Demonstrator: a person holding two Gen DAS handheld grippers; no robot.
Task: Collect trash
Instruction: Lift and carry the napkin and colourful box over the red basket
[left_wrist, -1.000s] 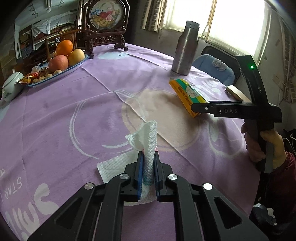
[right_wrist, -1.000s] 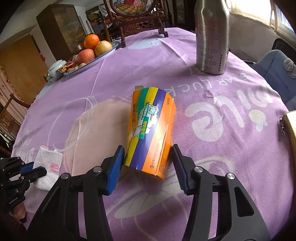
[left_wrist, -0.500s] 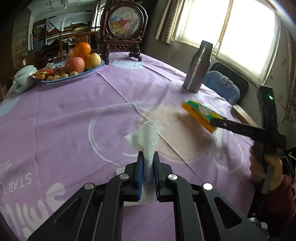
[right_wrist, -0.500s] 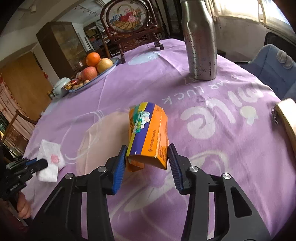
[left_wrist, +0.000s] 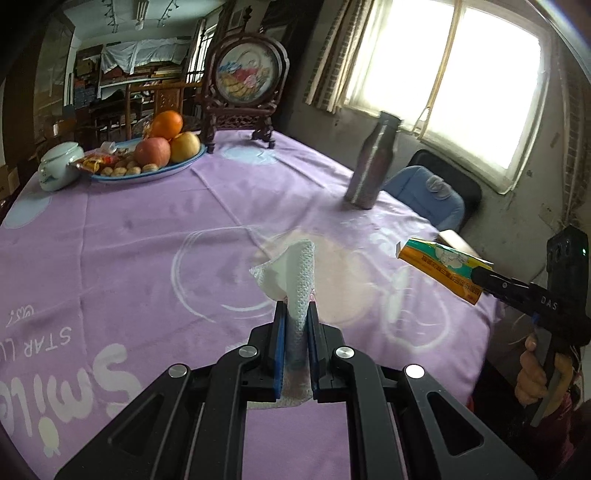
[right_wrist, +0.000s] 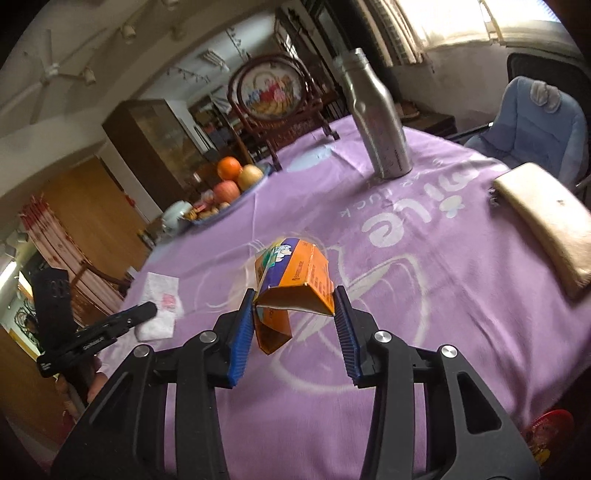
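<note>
My left gripper is shut on a white paper napkin, which sticks up between the blue pads and hangs above the purple tablecloth. The napkin also shows in the right wrist view. My right gripper is shut on an open, empty orange carton with a green and purple print, held off the table. In the left wrist view the carton hangs at the right beyond the table's edge.
A steel bottle stands at the far right of the table. A blue plate of fruit and a small white pot sit at the back left. A carved picture stand is at the back. A tan pouch lies at the right edge.
Both grippers have risen from the table with their loads. The napkin's lower part has left the cloth. The carton has been lifted and carried to the right, past the table's edge.
</note>
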